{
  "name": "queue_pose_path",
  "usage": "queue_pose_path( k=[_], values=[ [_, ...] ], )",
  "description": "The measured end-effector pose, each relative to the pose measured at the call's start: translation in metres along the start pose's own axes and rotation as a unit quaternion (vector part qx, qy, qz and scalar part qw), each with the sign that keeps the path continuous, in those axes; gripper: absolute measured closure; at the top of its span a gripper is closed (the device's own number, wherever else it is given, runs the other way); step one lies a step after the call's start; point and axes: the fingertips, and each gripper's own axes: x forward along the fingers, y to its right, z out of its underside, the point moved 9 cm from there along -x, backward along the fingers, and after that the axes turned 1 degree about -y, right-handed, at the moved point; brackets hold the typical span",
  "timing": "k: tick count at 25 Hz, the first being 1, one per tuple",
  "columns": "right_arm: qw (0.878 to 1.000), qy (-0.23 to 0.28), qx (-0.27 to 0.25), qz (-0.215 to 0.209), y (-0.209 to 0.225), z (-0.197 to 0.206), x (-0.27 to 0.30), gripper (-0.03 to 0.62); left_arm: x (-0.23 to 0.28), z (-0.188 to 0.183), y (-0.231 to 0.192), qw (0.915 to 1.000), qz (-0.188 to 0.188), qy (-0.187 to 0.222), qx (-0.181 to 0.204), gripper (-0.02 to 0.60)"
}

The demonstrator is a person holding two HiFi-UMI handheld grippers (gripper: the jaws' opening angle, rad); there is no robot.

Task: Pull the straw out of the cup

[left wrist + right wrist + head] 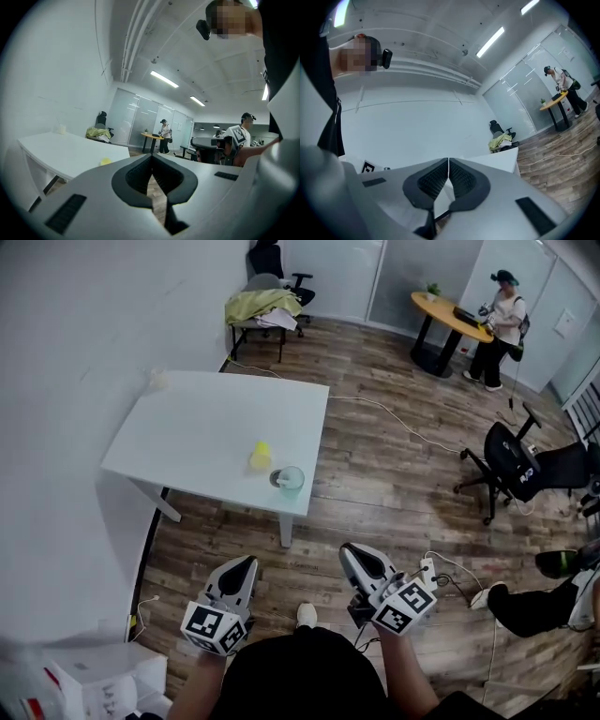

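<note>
A clear cup [290, 479] stands near the front right corner of the white table [187, 418], and a small yellow thing [261, 455] sits just behind it. The straw is too small to make out. Both grippers hang low in front of my body, well short of the table, over the wood floor. My left gripper [248, 563] is shut with nothing between its jaws. My right gripper [349, 551] is likewise shut and empty. In the left gripper view the jaws [151, 155] meet, with the yellow thing [105, 161] and the table [70, 152] beyond. The right gripper [448, 161] faces the table's edge [497, 161].
A black office chair [511, 460] stands to the right and a cable [394, 418] runs across the floor. A chair with yellow cloth [262, 306] is behind the table. A person stands at a round yellow table [450, 315]. A white box [103, 681] lies at lower left.
</note>
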Motion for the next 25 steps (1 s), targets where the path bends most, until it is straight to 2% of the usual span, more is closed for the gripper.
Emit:
queue_pose_path(
  k=[8, 14, 25],
  values=[
    [1.000, -0.014, 0.001, -0.026, 0.042, -0.008, 0.004, 0.571, 0.037, 0.000, 0.011, 0.9997, -0.024, 0.000, 0.004, 0.568],
    [0.999, -0.023, 0.006, -0.035, 0.058, -0.007, 0.005, 0.571, 0.048, 0.004, 0.014, 0.9992, -0.039, -0.003, -0.001, 0.568],
    [0.999, -0.019, 0.011, -0.030, 0.069, -0.010, 0.015, 0.571, 0.069, 0.004, 0.005, 0.9995, -0.026, -0.020, 0.001, 0.568]
  ],
)
